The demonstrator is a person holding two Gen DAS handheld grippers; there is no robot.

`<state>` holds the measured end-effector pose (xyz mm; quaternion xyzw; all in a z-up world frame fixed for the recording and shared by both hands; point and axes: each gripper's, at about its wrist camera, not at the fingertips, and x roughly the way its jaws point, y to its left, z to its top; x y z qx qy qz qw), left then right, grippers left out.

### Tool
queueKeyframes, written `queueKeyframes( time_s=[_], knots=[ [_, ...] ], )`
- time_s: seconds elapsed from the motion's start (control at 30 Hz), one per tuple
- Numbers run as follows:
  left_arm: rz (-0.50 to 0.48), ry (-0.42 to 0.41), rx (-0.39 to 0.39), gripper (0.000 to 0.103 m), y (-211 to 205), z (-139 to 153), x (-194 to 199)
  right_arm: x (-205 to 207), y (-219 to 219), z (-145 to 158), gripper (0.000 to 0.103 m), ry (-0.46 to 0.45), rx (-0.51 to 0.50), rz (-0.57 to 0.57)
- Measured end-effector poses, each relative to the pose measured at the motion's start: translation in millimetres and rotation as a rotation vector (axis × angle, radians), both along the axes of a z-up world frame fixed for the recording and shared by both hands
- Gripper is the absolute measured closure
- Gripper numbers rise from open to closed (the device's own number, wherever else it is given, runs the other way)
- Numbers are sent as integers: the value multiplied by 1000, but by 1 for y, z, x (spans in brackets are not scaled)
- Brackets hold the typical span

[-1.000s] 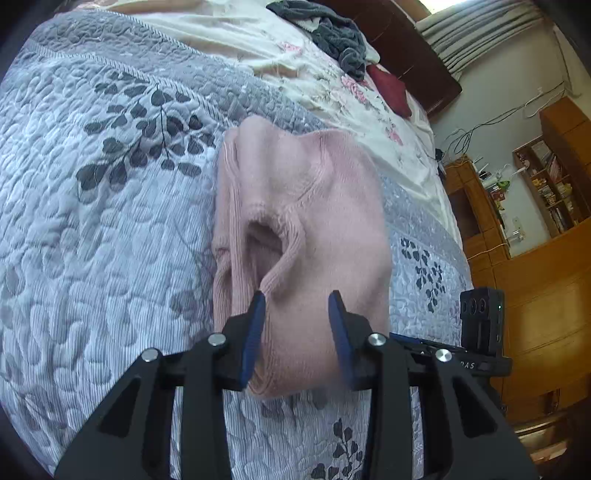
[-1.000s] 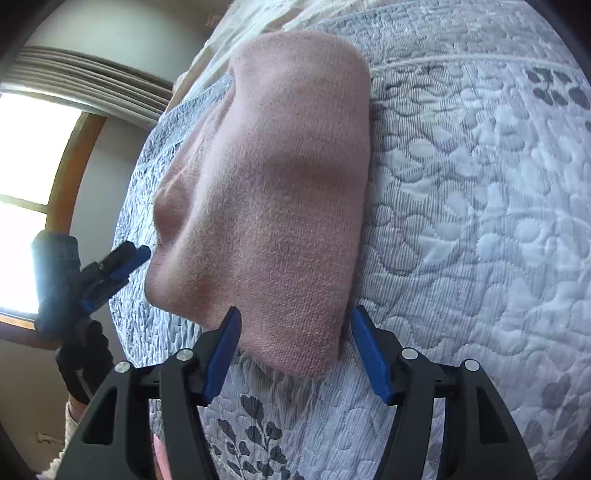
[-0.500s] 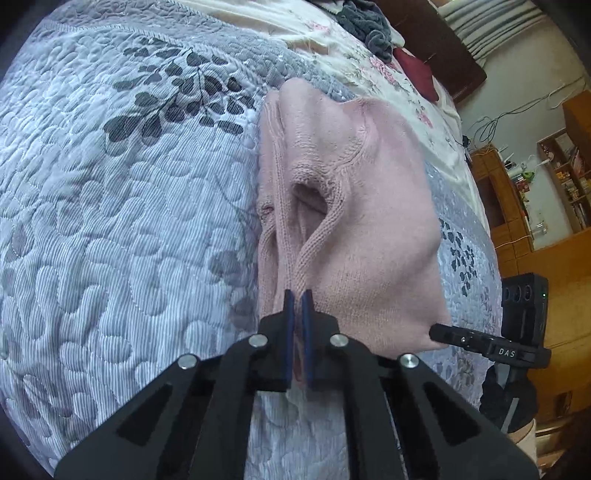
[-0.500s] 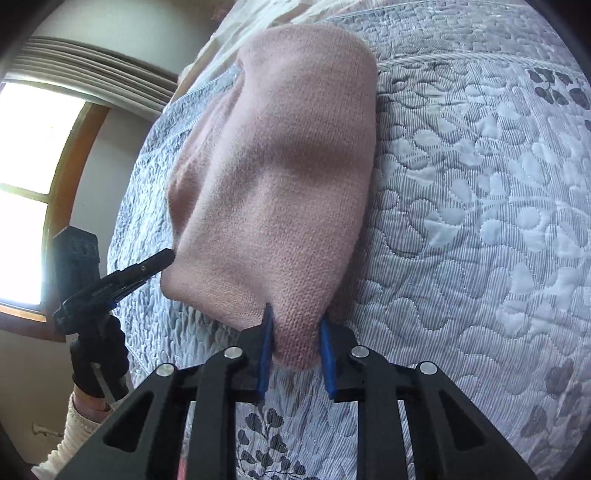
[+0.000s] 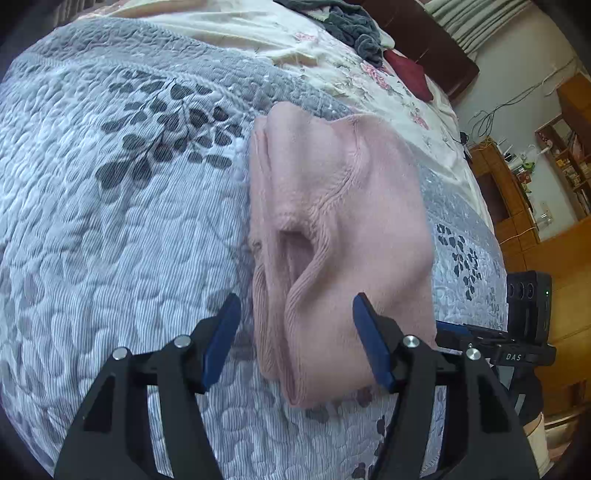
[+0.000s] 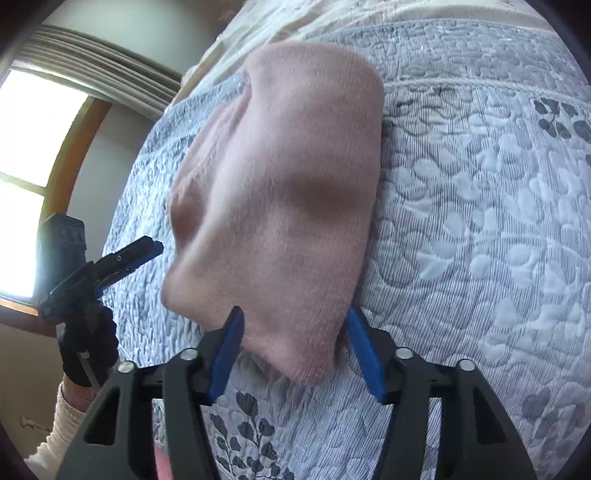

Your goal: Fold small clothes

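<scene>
A small pink knit garment (image 5: 332, 229) lies folded lengthwise on the grey quilted bedspread (image 5: 110, 206). Its ribbed opening faces the left wrist camera. My left gripper (image 5: 297, 341) stands open, its blue pads either side of the garment's near ribbed end, holding nothing. In the right wrist view the same pink garment (image 6: 280, 192) shows its smooth side. My right gripper (image 6: 295, 350) is open too, straddling the near corner without pinching it. The left gripper (image 6: 129, 258) shows at the left there, and the right gripper's tip (image 5: 469, 330) shows past the garment in the left wrist view.
A cream floral sheet (image 5: 325, 48) covers the far half of the bed, with dark grey clothes (image 5: 351, 26) and a dark red cushion (image 5: 406, 70) near the headboard. Wooden cabinets (image 5: 554, 236) stand at the right. A window (image 6: 26, 155) is beyond the bed's edge.
Half a second ago both grippers were shut on the garment's near end. Both have since let go and opened, and the garment lies back on the bedspread.
</scene>
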<state>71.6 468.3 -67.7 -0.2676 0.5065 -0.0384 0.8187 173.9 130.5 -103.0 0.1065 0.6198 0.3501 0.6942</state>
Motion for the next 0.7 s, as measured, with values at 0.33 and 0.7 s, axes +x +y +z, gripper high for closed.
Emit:
queueKeyframes(
  time_s=[0.33, 0.7],
  knots=[
    [-19, 49, -116, 32, 24, -30, 66, 65, -8, 0, 30, 71, 124, -89],
    [-190, 76, -250, 19, -3, -72, 101, 88, 21, -52, 10, 153, 194, -66]
  ],
)
